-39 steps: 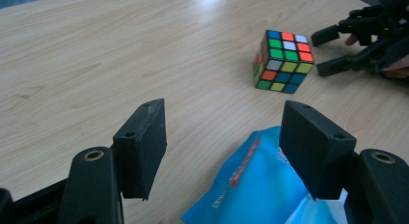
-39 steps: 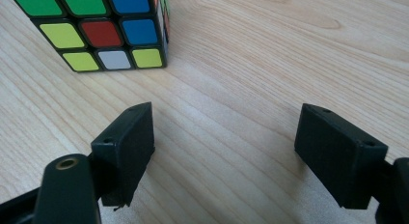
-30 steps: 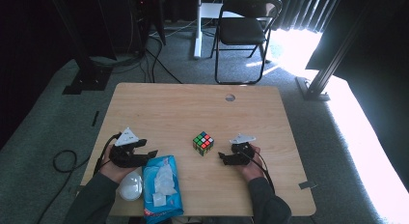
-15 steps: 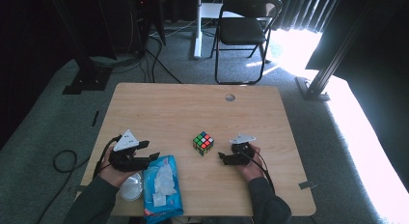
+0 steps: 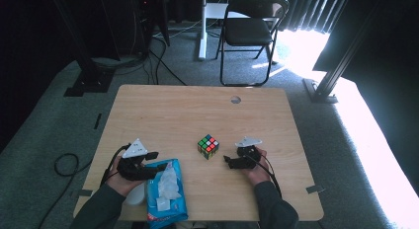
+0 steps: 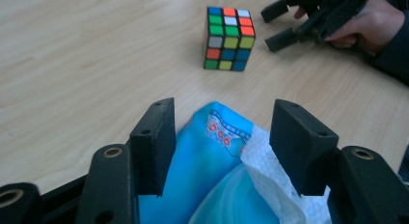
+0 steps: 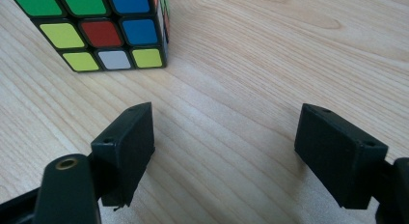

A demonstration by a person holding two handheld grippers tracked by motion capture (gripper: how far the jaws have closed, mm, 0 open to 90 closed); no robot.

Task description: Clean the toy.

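A blue wet-wipe packet (image 5: 165, 199) lies near the table's front edge, with a white wipe (image 5: 169, 178) pulled up from its top. My left gripper (image 5: 157, 165) reaches over it from the left. In the left gripper view the packet (image 6: 212, 151) and the wipe (image 6: 270, 180) sit between the jaws of my left gripper (image 6: 226, 137). The jaws have just been closing and stand apart, not pinching. A scrambled Rubik's cube (image 5: 208, 146) stands mid-table. My right gripper (image 5: 228, 162) rests open just right of it, over bare wood (image 7: 224, 137), with the cube (image 7: 96, 28) ahead to its left.
A white rounded object (image 5: 134, 195) lies under my left forearm beside the packet. The wooden table (image 5: 197, 110) has a cable hole (image 5: 235, 99) at its far side. A folding chair (image 5: 252, 31) and floor cables (image 5: 64, 162) stand beyond the table.
My left gripper has edged slightly right over the packet, tilted, and its jaws have narrowed. The right gripper and the cube have stayed put.
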